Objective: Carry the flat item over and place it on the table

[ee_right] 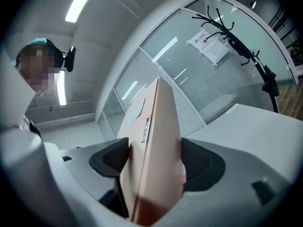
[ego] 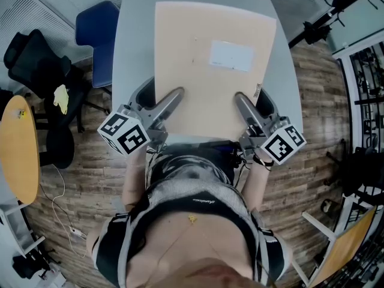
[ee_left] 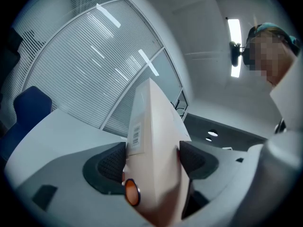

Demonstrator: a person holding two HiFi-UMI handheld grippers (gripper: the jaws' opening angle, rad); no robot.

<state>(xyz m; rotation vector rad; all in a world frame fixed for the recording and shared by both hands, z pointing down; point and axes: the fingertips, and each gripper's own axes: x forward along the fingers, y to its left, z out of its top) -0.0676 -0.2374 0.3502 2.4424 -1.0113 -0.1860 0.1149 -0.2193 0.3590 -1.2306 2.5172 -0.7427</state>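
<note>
We clamp the left gripper (ego: 161,98) and right gripper (ego: 253,104) on the near edge of the flat box (ego: 210,71), sharing its weight over the counter (ego: 135,35).

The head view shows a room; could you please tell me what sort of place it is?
Most likely an office meeting room: a grey table, a blue chair and black office chair beside it, and glass partitions with blinds.

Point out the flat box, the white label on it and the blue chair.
flat box (ego: 192,89), head view, bare tan top face.
white label (ego: 231,56), head view, middle of the label.
blue chair (ego: 95,38), head view, middle of its seat.
</note>
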